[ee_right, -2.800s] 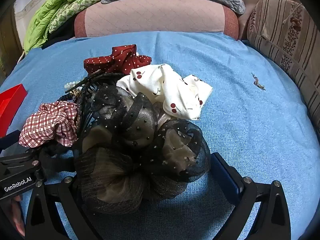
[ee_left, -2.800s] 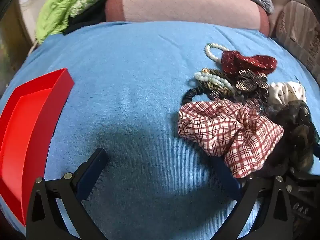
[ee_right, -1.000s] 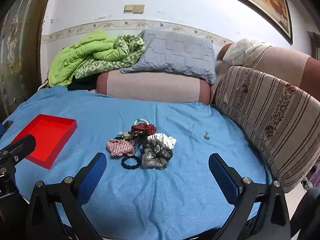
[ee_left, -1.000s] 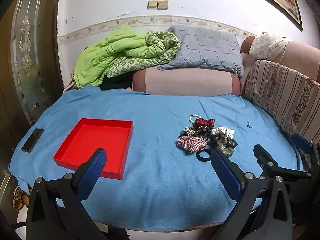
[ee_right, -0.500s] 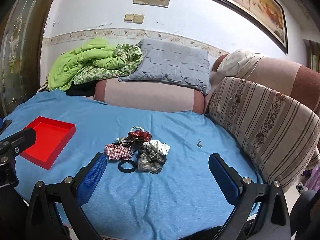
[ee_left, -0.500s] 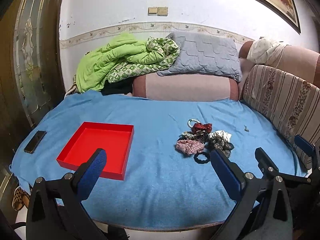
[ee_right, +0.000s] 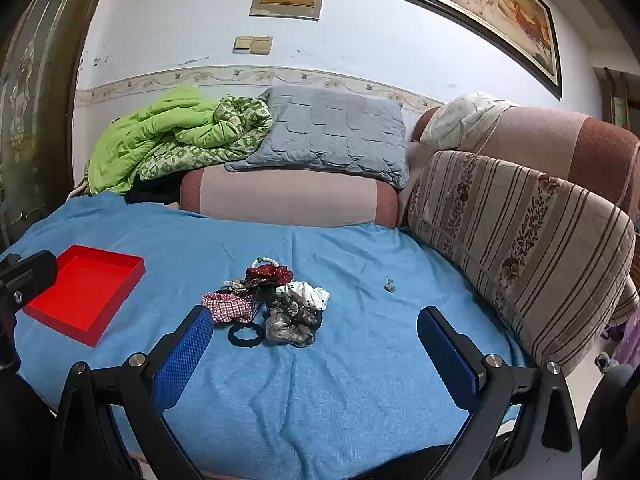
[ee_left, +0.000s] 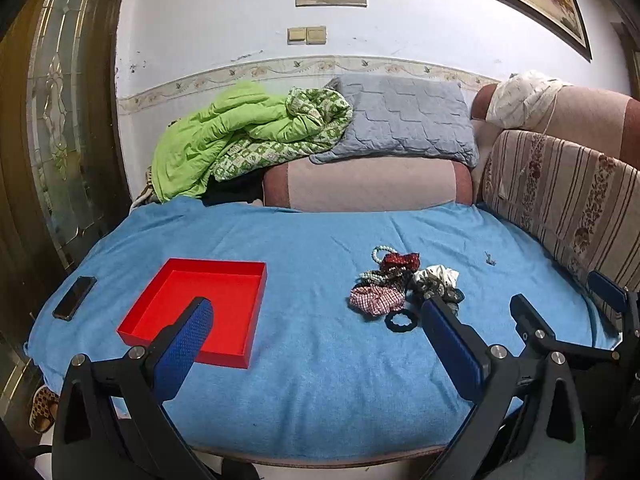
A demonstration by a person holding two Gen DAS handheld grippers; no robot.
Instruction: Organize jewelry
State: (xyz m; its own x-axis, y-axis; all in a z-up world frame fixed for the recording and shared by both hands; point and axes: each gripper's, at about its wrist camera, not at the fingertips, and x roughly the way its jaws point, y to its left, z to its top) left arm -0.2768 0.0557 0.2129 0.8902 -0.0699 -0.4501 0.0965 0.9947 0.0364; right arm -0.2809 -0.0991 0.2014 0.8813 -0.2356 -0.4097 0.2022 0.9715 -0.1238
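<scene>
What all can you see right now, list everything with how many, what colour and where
tray: 1, red, empty, left part of the cover
phone: 1, black, left edge of the cover, beside the tray
checked scrunchie: 1, red and white, left side of the pile
black hair tie: 1, black, front of the pile
net scrunchie: 1, dark grey, front right of the pile
white scrunchie: 1, white with dark spots, right of the pile
red bow: 1, dark red, back of the pile
bead bracelet: 1, pale, behind the bow
small trinket: 1, greyish, alone right of the pile
cover: 1, blue, over the seat
quilt: 1, green, back left
pillow: 1, grey, back centre
left gripper: 1, black with blue pads, open
right gripper: 1, same, open
</scene>
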